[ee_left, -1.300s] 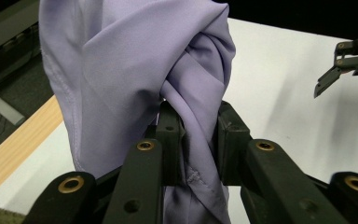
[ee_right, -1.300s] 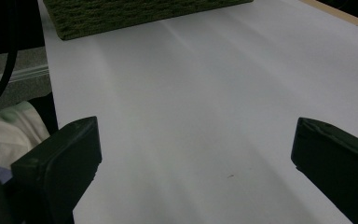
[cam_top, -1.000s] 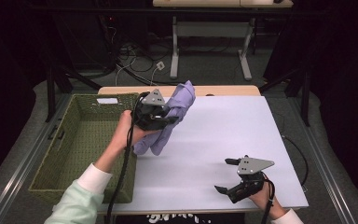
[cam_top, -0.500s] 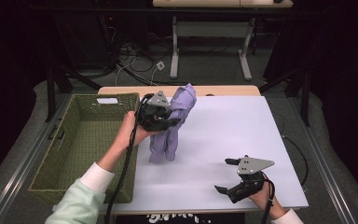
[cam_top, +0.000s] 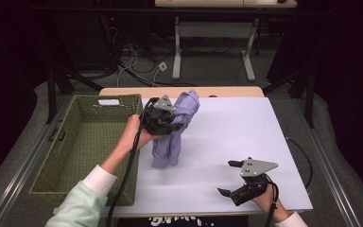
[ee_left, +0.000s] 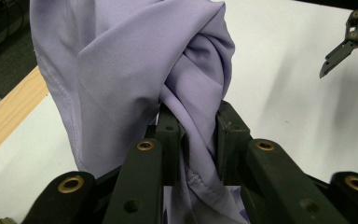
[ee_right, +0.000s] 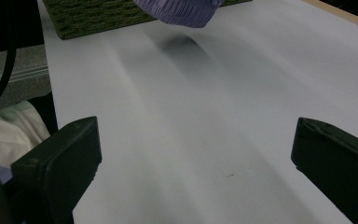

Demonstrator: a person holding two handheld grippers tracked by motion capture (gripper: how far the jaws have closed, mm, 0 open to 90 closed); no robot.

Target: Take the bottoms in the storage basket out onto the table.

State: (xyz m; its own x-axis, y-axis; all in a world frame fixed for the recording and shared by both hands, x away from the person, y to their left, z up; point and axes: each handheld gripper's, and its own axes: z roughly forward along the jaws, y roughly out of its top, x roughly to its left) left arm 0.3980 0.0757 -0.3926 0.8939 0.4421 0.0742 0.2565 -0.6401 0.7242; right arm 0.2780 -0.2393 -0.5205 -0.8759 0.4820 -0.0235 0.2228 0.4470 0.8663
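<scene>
High view: left gripper clamped on lilac cloth — cloth hangs above white table, beside green basket. Right gripper wide open — empty.

basket left of the table; cloth hangs over the table's left part, beside the basket

Smooth lilac cloth; woven basket.
</scene>
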